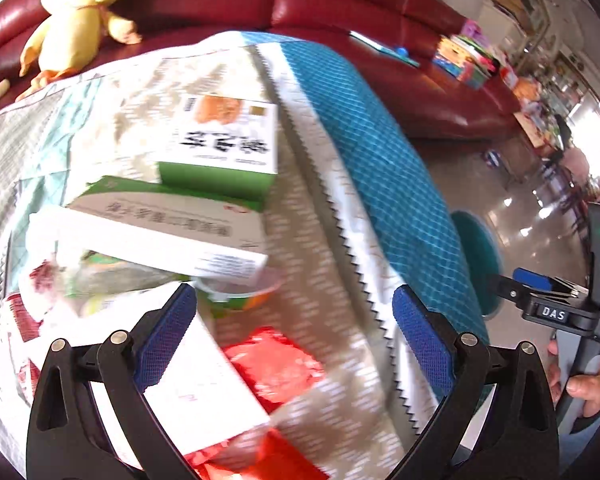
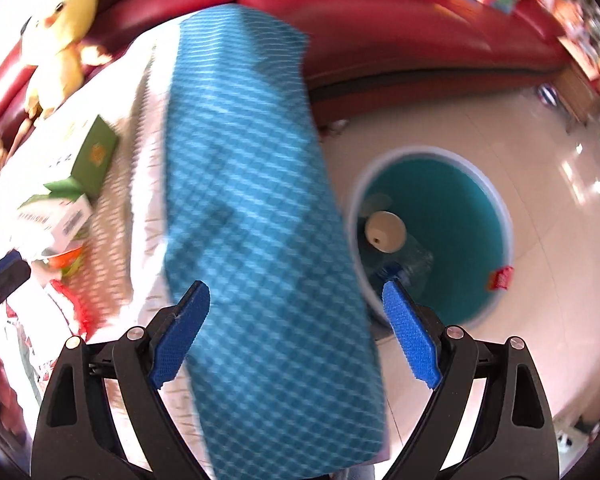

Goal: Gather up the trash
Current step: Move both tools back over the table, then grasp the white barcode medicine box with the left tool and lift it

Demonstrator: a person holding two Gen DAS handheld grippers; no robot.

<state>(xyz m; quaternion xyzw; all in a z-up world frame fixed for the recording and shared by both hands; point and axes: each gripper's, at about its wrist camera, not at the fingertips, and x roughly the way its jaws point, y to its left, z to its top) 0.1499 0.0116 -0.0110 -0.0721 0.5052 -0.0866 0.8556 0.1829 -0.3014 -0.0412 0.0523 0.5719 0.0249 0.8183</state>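
Observation:
My left gripper [image 1: 294, 344] is open above a table heaped with trash: a green-and-white box [image 1: 224, 144], a long white box [image 1: 168, 232], a small cup [image 1: 240, 292], a white carton [image 1: 204, 392] by the left pad and a red wrapper [image 1: 276, 364]. My right gripper [image 2: 296, 332] is open and empty, over the table's blue edge [image 2: 252, 184]. A teal bin [image 2: 432, 232] stands on the floor to the right, with a clear bottle [image 2: 396, 240] inside. A red wrapper [image 2: 500, 278] shows at its right rim. The right gripper also shows in the left wrist view [image 1: 548, 292].
A red sofa [image 2: 400, 24] runs behind the table, with a yellow plush duck [image 1: 76, 12] and books [image 1: 466, 58] on it. Shiny floor tiles [image 2: 540, 184] spread to the right. The green box also shows in the right wrist view [image 2: 94, 156].

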